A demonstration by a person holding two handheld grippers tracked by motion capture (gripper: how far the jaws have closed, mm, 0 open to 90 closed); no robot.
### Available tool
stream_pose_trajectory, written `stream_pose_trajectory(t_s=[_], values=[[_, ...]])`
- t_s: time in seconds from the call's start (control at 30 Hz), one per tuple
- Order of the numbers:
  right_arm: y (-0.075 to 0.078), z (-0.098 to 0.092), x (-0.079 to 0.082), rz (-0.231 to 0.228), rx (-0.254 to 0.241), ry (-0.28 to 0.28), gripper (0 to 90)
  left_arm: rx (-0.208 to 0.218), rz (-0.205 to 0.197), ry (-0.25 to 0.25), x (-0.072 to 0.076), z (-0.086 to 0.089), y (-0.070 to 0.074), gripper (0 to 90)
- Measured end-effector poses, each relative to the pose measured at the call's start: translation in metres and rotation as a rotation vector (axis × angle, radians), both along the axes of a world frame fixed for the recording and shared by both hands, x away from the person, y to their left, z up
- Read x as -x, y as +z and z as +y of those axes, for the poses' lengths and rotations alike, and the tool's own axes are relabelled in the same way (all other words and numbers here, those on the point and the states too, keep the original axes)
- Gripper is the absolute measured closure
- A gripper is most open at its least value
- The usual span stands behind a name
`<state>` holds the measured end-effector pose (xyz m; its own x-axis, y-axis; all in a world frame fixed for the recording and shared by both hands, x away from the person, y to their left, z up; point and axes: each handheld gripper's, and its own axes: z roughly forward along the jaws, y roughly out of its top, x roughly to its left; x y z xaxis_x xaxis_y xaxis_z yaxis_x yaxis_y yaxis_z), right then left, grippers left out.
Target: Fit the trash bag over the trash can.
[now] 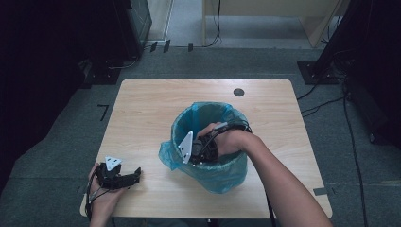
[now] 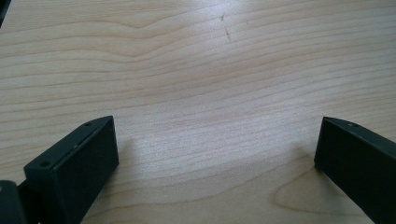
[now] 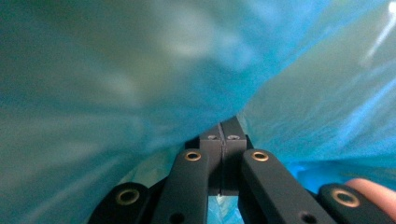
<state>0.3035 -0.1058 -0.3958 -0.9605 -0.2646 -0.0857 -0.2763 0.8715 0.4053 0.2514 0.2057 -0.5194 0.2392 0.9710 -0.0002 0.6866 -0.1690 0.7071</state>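
Observation:
A round bin lined with a blue plastic bag [image 1: 215,172] stands on the wooden table [image 1: 142,109], right of centre; a loose flap of the bag hangs over its left rim. My right gripper [image 1: 207,153] reaches down inside the bin from the right. In the right gripper view its jaws [image 3: 223,130] are shut tight, and the blue film [image 3: 116,84] lies right against their tips. Whether any film is pinched between them I cannot tell. My left gripper [image 1: 136,175] rests on the table near the front left corner, open [image 2: 217,149], with bare wood between its jaws.
A small dark round hole [image 1: 239,92] sits near the table's far edge. Grey carpet with cables [image 1: 326,101] surrounds the table. Dark equipment stands at the back left and right. A fingertip [image 3: 373,191] of the holding hand shows in the right gripper view.

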Motion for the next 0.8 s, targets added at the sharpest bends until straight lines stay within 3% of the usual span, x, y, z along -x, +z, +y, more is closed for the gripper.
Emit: stream_pose_trajectory(t_s=[0.43, 0.7, 0.8], values=[[0.046, -0.028, 0.008, -0.087, -0.122, -0.012, 90.0, -0.002, 0.001, 0.002, 0.000, 0.000, 0.000, 0.0], [0.081, -0.051, 0.018, -0.139, -0.162, -0.022, 90.0, -0.001, 0.001, 0.003, 0.000, 0.000, 0.000, 0.0], [0.090, -0.057, 0.022, -0.136, -0.156, -0.016, 90.0, -0.002, 0.001, 0.003, 0.000, 0.000, 0.000, 0.0]])
